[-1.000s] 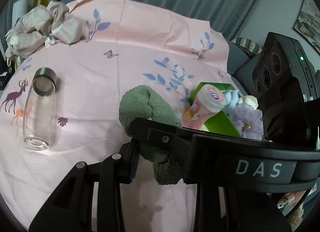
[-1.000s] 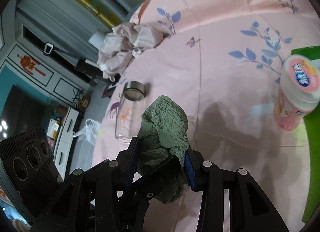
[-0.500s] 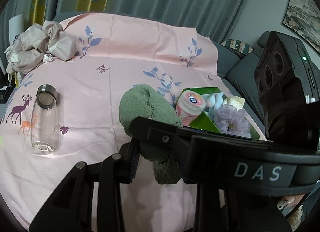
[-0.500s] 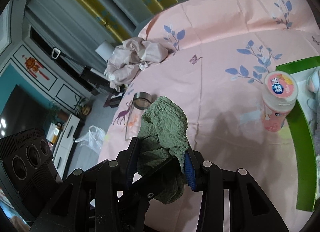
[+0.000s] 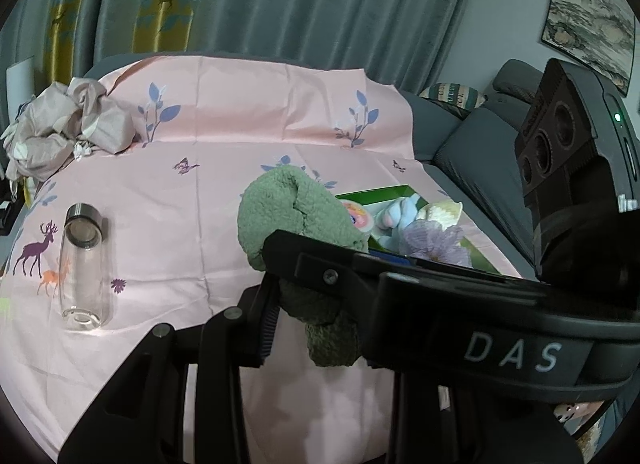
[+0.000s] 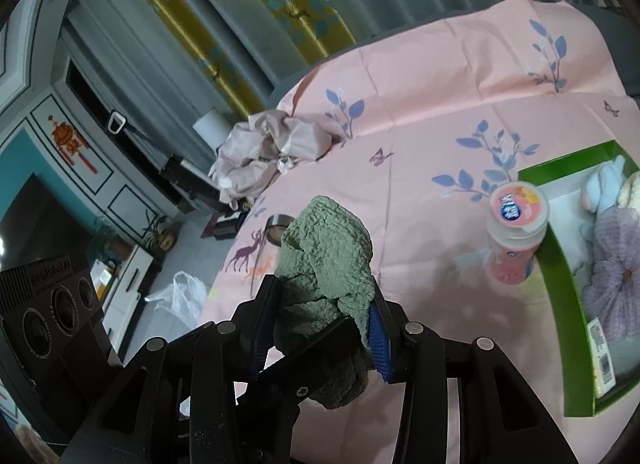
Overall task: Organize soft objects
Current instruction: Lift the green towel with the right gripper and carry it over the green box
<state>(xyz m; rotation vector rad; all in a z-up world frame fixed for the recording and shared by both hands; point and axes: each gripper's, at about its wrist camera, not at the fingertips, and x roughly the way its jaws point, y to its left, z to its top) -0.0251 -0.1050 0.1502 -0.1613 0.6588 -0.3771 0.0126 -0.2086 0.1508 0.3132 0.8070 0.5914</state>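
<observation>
Green towel (image 6: 326, 264), long axis upright, clamped in right gripper (image 6: 320, 328), left gripper (image 5: 316, 304) unclear.

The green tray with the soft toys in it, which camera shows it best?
The right wrist view. There the green tray shows nearly whole from above, with toys inside and a pink bottle beside it. In the left wrist view the tray is mostly hidden behind the green cloth and a gripper.
</observation>
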